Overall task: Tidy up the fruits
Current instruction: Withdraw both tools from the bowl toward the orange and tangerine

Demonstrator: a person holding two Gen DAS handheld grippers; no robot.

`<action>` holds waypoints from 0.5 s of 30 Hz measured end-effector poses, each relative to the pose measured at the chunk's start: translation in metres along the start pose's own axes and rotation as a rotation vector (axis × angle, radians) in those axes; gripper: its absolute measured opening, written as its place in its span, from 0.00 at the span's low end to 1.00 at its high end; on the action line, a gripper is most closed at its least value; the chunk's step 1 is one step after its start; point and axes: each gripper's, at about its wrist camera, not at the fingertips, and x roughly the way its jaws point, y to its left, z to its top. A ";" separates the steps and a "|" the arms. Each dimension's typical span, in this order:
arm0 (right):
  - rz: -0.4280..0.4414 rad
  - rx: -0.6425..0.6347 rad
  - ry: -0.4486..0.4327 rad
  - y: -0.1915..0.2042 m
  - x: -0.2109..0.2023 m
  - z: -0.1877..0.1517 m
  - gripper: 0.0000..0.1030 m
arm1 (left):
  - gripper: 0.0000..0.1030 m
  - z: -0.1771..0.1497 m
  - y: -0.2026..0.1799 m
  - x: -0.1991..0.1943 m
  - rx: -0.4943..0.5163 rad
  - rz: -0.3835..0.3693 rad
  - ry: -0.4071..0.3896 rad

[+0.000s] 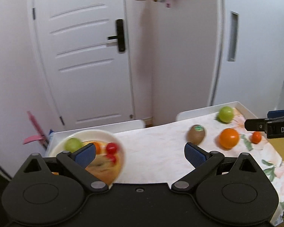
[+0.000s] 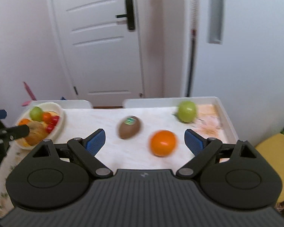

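Bowl (image 2: 59, 113) with mixed fruit; kiwi (image 2: 129, 127) outside.

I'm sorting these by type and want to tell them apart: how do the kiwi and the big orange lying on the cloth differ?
The kiwi is dull brown and egg-shaped; the orange is bright, glossy and round. The kiwi carries a green sticker on top, the orange shows none. The kiwi lies nearer the bowl, the orange nearer the green apple side. Both lie loose on the cloth, apart from each other, outside the bowl, and neither gripper holds them.
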 end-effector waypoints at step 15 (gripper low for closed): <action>-0.110 0.100 0.094 -0.110 0.041 -0.039 0.99 | 0.98 0.005 -0.124 0.087 0.168 -0.184 0.011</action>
